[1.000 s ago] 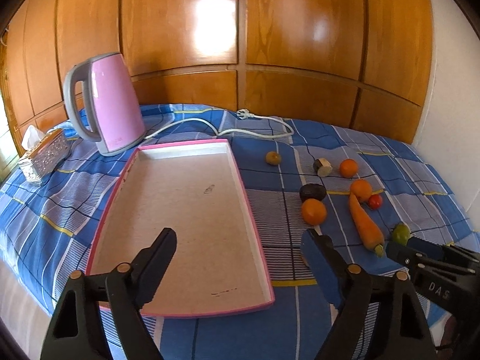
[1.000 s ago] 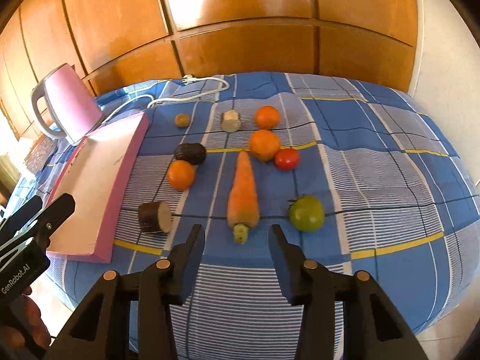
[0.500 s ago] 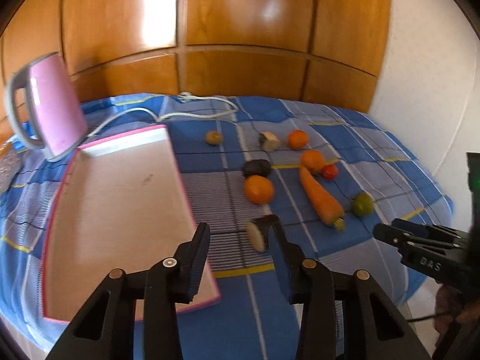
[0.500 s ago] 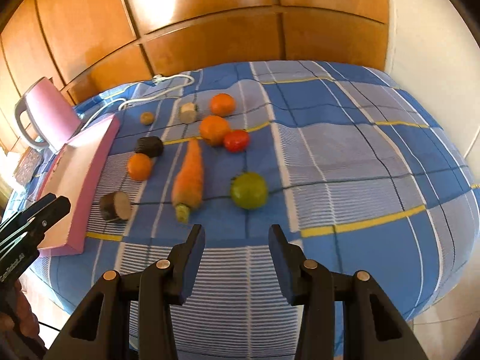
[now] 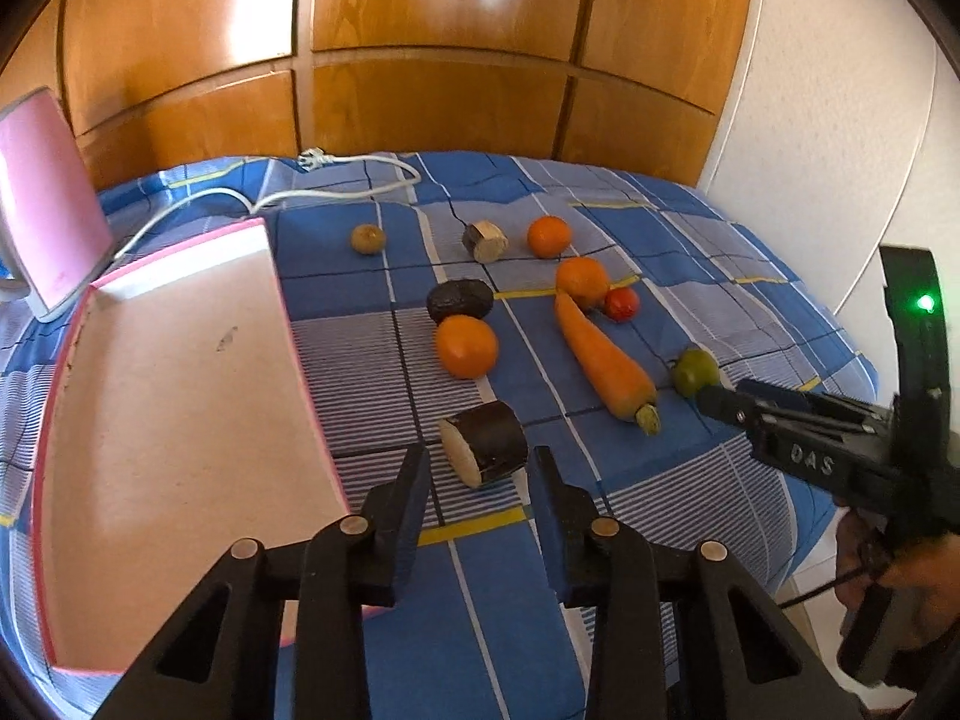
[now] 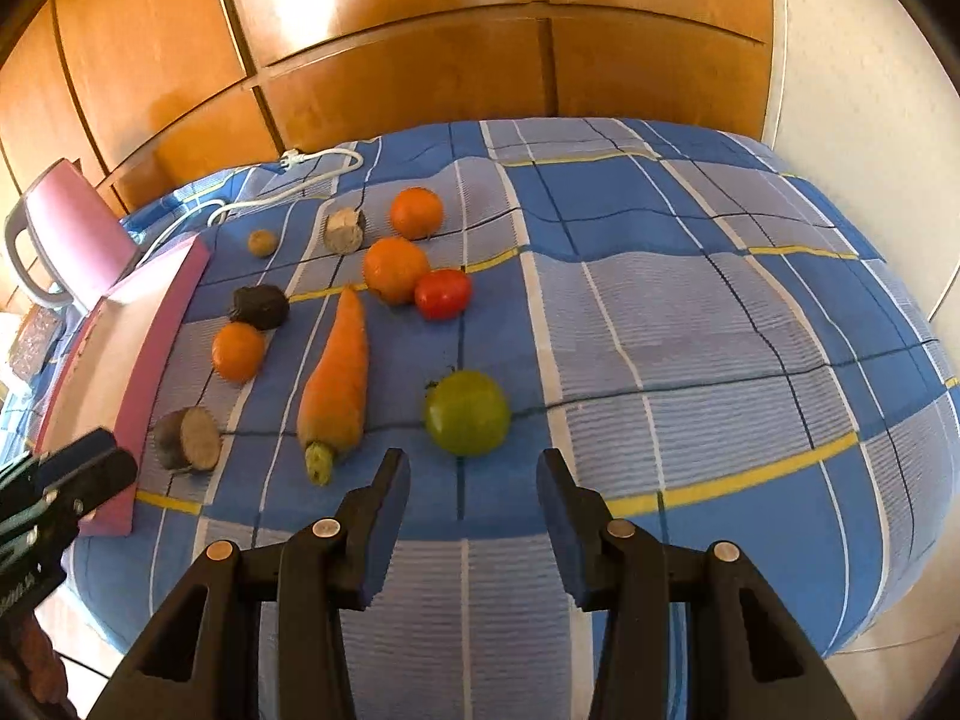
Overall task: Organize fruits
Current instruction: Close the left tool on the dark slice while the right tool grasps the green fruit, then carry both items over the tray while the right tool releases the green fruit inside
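A pink-rimmed tray (image 5: 180, 396) lies at the left on the blue plaid cloth. To its right lie a cut dark eggplant piece (image 5: 486, 444), a carrot (image 5: 603, 360), several oranges (image 5: 467, 345), an avocado (image 5: 459, 299), a red tomato (image 5: 621, 303), a green tomato (image 6: 468, 413) and a kiwi (image 5: 367, 238). My left gripper (image 5: 480, 480) is open, its fingers on either side of the eggplant piece, just short of it. My right gripper (image 6: 471, 480) is open just in front of the green tomato.
A pink kettle (image 5: 42, 204) stands behind the tray, its white cord (image 5: 336, 180) running across the back of the cloth. A cut pale root piece (image 5: 485, 241) lies near the far orange. Wooden panels rise behind; a white wall is at right.
My left gripper swung right from over the tray and now frames the eggplant piece, its jaws narrower. My right gripper shifted right from the carrot end and closed in on the green tomato.
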The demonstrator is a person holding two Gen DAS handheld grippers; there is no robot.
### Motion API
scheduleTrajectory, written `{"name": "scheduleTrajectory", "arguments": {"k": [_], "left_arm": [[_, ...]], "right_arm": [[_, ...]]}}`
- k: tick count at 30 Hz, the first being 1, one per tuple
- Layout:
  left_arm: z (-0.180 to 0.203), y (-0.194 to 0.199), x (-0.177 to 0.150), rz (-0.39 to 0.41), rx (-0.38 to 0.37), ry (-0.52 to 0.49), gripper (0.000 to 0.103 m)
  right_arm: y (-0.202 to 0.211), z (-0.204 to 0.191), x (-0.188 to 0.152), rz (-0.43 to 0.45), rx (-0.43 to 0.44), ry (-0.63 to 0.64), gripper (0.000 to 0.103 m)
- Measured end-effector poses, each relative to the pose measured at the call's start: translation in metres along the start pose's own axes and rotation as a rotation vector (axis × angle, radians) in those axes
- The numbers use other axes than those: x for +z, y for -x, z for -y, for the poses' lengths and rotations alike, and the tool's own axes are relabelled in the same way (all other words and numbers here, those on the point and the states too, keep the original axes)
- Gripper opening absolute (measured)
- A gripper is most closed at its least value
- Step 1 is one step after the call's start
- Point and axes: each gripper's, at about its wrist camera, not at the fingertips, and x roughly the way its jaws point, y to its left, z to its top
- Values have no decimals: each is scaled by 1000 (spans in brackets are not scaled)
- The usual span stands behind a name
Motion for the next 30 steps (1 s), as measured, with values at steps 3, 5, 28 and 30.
{"name": "scheduleTrajectory", "arguments": {"k": [3, 5, 28, 30], "left_arm": [[5, -6, 2, -12, -3, -32, 34], [8, -10, 4, -14, -1, -48, 34], [8, -29, 11, 6, 14, 5, 30], [8, -24, 12, 21, 10, 12, 30]], "right_arm": [[-6, 1, 5, -2, -2, -1, 45], [-10, 1, 8, -4, -2, 4, 45], [-13, -2, 9, -19, 67, 27, 34], [-8, -4, 8, -10, 64, 34, 34]]}}
